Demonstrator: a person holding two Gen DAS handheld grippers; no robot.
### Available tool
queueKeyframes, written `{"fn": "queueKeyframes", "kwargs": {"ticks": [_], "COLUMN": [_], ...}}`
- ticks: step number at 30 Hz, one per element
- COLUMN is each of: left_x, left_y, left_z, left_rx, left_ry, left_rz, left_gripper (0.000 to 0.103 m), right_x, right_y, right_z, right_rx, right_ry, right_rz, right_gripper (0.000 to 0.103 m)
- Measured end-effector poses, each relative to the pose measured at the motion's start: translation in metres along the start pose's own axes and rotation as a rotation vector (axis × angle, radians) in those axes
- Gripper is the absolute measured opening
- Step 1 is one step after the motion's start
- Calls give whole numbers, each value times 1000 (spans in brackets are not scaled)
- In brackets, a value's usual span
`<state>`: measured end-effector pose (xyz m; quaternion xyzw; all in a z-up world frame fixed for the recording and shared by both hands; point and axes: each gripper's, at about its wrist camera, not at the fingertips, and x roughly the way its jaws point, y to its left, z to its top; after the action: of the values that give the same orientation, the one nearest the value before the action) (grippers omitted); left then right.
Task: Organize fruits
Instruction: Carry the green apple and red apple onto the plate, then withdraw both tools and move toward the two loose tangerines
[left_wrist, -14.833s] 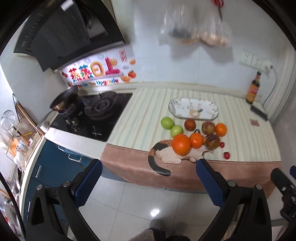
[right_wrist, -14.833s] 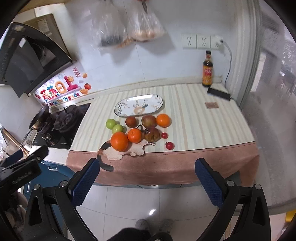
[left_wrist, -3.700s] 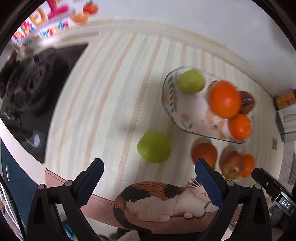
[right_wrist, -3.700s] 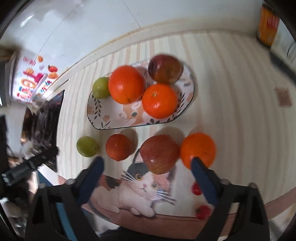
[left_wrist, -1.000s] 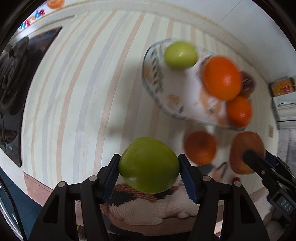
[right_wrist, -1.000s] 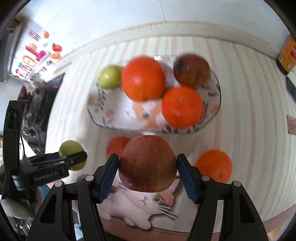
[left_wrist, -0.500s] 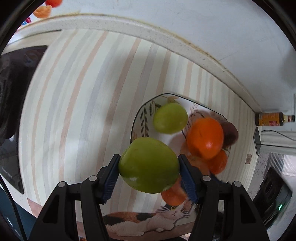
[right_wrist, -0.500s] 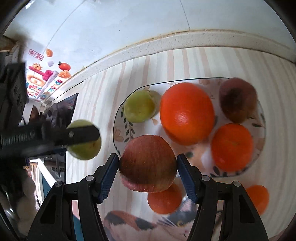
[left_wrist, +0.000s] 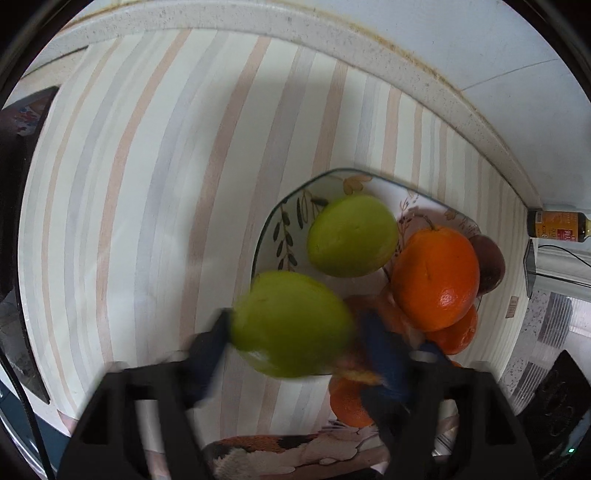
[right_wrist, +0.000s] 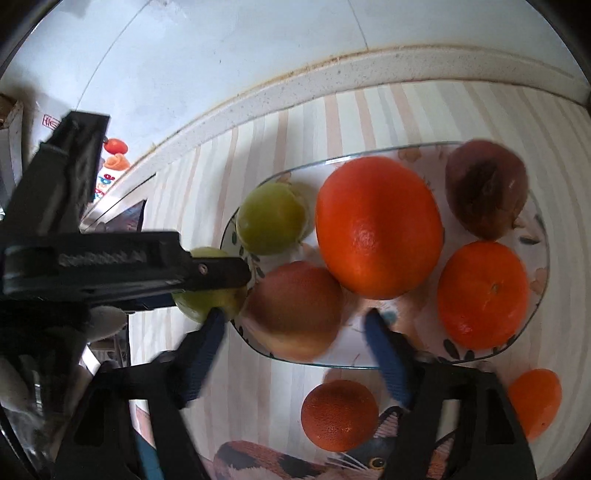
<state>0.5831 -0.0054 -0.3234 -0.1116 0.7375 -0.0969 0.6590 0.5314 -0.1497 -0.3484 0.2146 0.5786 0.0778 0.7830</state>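
Note:
A patterned oval plate (right_wrist: 535, 295) holds a green apple (right_wrist: 271, 219), a large orange (right_wrist: 378, 227), a dark apple (right_wrist: 485, 188) and a tangerine (right_wrist: 484, 295). My right gripper (right_wrist: 295, 325) stands open around a red apple (right_wrist: 295, 310) that sits on the plate's near edge; the view is blurred. My left gripper (left_wrist: 295, 325) has its blurred jaws spread beside a second green apple (left_wrist: 291, 323) at the plate's left rim (left_wrist: 266, 236); whether it still grips is unclear. That apple (right_wrist: 208, 291) shows behind the left finger in the right wrist view.
Two tangerines (right_wrist: 338, 413) (right_wrist: 535, 402) lie on the striped counter cloth (left_wrist: 129, 184) beside a cat-shaped mat (right_wrist: 332, 461). A sauce bottle (left_wrist: 557, 225) stands at the far right by the wall. A black stove (left_wrist: 14, 184) is at the left.
Both grippers moved forward over the plate. The right jaws spread and the red apple now sits on the plate. The left jaws look wider around the green apple.

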Motion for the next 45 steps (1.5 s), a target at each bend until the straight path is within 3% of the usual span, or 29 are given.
{"fn": "queueKeyframes", "kwargs": {"ticks": [5, 13, 20, 29, 45], "left_x": [-17, -48, -75, -116, -164], "left_y": [0, -4, -8, -31, -58], "left_z": [-2, -32, -83, -143, -221], "left_rx": [8, 81, 108, 163, 230], "left_ry": [-47, -185, -304, -418, -423], "left_rz": [-2, 188, 255, 265, 216], "left_gripper": [100, 100, 100, 100, 100], "right_x": [-11, -50, -94, -155, -248], "right_y": [6, 2, -14, -8, 10], "right_z": [0, -1, -10, -41, -96], "right_rx": [-22, -93, -114, -141, -135], "right_ry": [20, -7, -42, -104, -138], "right_rz": [-60, -242, -313, -340, -311], "right_gripper": [96, 98, 99, 99, 99]}}
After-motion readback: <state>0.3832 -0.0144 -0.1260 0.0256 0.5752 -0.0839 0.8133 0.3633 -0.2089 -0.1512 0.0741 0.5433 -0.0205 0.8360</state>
